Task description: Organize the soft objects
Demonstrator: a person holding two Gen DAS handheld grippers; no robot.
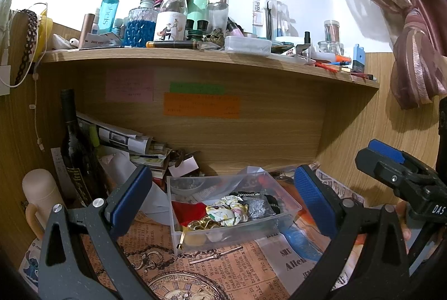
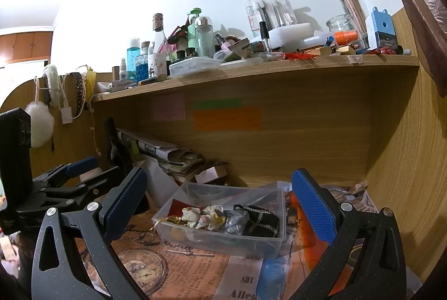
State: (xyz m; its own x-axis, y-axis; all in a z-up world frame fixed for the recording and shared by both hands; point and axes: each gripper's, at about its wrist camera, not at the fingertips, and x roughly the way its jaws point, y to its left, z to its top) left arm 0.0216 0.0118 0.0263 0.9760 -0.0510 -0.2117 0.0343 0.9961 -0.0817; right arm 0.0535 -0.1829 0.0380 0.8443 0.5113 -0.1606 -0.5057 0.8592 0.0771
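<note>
At the left, the left gripper [image 1: 223, 202] hangs with its jaws spread wide and nothing between them, framing the clear plastic bin [image 1: 195, 237] that sits on the newsprint-patterned desk cover [image 1: 237, 269]. Inside the bin lie the soft things: a floral scrunchie [image 1: 230, 209] near the middle, a red cloth [image 1: 191, 212] to its left and a dark chain-trimmed pouch [image 2: 261, 219] to its right. The right gripper [image 2: 220, 202] is likewise wide open and empty, aimed at the same bin. The step in hand seems to be reaching for one soft item; it would go best by lowering one gripper straight over the scrunchie, pinching its bulk without catching the gold chain [image 1: 199, 224] beside it or nudging the light bin. The left wrist view shows the bin's contents from above and a tall dark bottle [image 1: 75, 149] at far left; the right wrist view alone shows the white pompom [image 2: 42, 122] hanging on the side panel.
</note>
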